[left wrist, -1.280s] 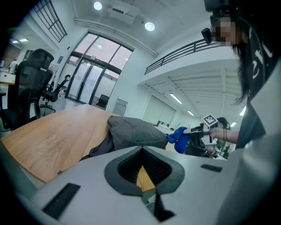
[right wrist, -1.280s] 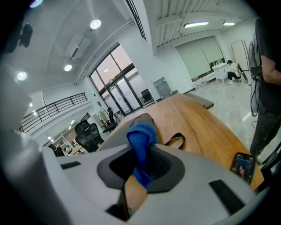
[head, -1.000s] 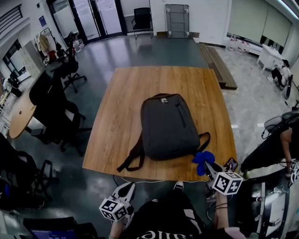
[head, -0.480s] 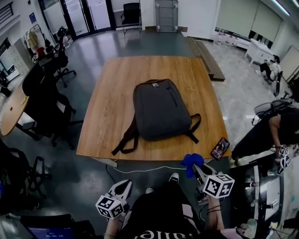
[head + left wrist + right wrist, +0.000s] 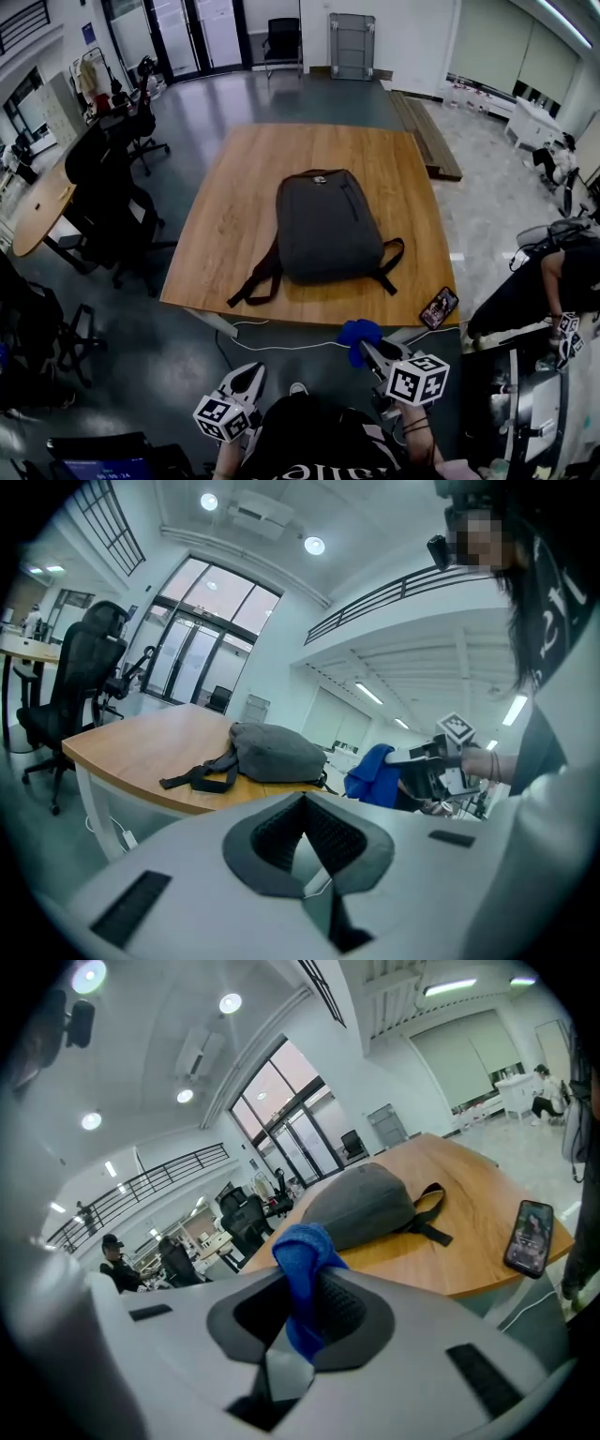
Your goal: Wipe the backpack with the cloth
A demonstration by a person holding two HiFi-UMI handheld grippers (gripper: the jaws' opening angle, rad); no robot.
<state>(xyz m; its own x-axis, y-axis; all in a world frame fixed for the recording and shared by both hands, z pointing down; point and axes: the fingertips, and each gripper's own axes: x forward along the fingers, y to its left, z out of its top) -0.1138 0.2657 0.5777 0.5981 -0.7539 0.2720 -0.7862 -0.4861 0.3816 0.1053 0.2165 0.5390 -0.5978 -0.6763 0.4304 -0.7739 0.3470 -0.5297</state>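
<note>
A dark grey backpack (image 5: 328, 230) lies flat on the wooden table (image 5: 281, 159), straps trailing toward the near edge. My right gripper (image 5: 368, 349) hangs below the table's near edge, off the table, shut on a blue cloth (image 5: 357, 333). In the right gripper view the blue cloth (image 5: 305, 1260) sticks up between the jaws, with the backpack (image 5: 361, 1204) beyond it. My left gripper (image 5: 249, 375) is low at the left, shut with nothing in it. The left gripper view shows the backpack (image 5: 277, 752) and the cloth (image 5: 375, 775) held off to the right.
A phone (image 5: 439, 307) lies at the table's near right corner. Black office chairs (image 5: 112, 202) and a round table (image 5: 42, 211) stand to the left. A person (image 5: 553, 281) is at the right. A white cable (image 5: 281, 345) hangs under the near edge.
Both grippers have drawn back from the table. The right gripper with the cloth moved from beside the backpack's near right corner to below the table edge, leftward.
</note>
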